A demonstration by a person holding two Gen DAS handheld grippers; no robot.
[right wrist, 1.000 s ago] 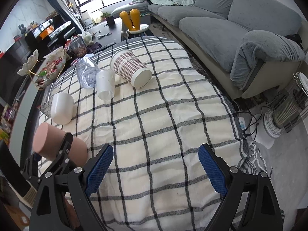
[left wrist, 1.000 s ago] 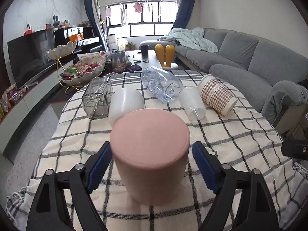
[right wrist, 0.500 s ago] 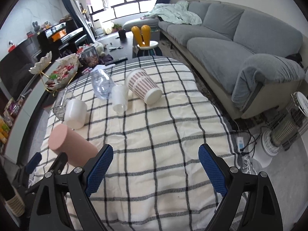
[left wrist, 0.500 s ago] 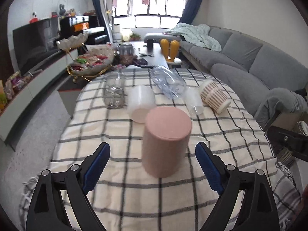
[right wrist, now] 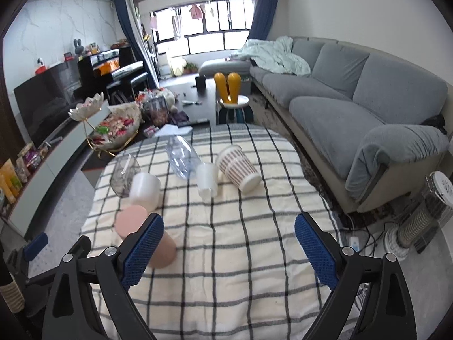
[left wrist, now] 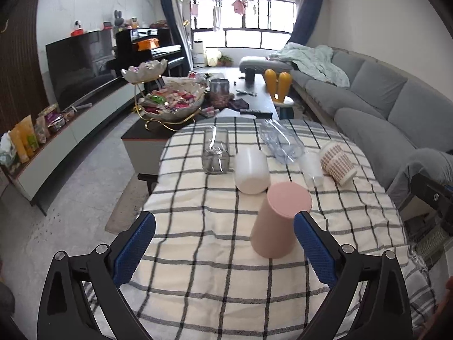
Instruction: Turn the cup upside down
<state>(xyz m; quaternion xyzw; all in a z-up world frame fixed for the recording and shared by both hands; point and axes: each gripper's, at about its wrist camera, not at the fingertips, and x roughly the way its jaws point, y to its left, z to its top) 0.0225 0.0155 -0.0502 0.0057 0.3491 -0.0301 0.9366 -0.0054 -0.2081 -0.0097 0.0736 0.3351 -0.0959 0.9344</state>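
Note:
The pink cup (left wrist: 279, 223) stands upside down on the checked tablecloth (left wrist: 215, 243), closed base up. It also shows in the right wrist view (right wrist: 133, 221), partly behind a blue finger pad. My left gripper (left wrist: 223, 250) is open and empty, pulled back from the cup, which stands near its right pad (left wrist: 314, 252). My right gripper (right wrist: 228, 250) is open and empty over the near part of the cloth, with the pink cup at its left.
Lying on the cloth behind are a white cup (left wrist: 250, 174), a clear glass (left wrist: 215, 154), a clear plastic bottle (left wrist: 280, 141), a clear plastic cup (left wrist: 311, 168) and a patterned paper cup (left wrist: 338, 164). A grey sofa (right wrist: 354, 107) runs along the right.
My left gripper has let go of the pink cup and drawn back and up; the cup stays standing base-up. My right gripper has lifted and drawn back too.

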